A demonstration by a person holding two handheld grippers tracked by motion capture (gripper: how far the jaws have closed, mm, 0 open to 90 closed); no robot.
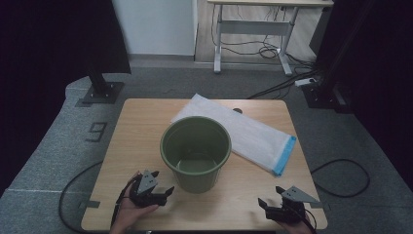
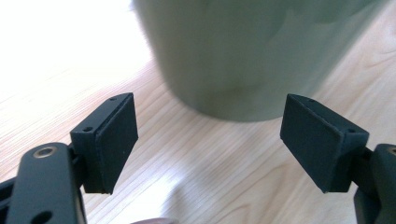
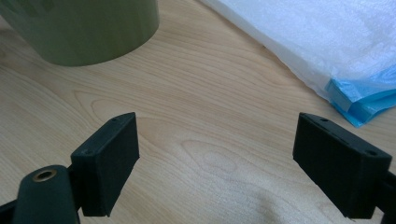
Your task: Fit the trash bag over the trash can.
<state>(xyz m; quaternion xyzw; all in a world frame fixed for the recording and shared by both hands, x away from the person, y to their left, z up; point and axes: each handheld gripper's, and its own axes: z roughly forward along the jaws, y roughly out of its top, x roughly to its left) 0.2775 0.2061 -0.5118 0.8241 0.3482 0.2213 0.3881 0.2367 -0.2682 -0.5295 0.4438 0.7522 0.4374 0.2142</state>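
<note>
Bucket (image 1: 196,152) stands mid-table (image 1: 146,122), bag (image 1: 243,131) lying behind it.

We see green bucket (image 1: 196,152): smooth plastic, slight sheen. Table (image 1: 146,122): pale wood grain, satin finish. White bag (image 1: 243,131): thin crinkly plastic, blue edge. Pads (image 3: 112,163): matt black.

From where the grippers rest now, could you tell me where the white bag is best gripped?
Grip the white bag at its blue-edged end, coming in low from the near right with the right gripper. That end lies flat, nearest that open gripper, clear of the green bucket.
</note>
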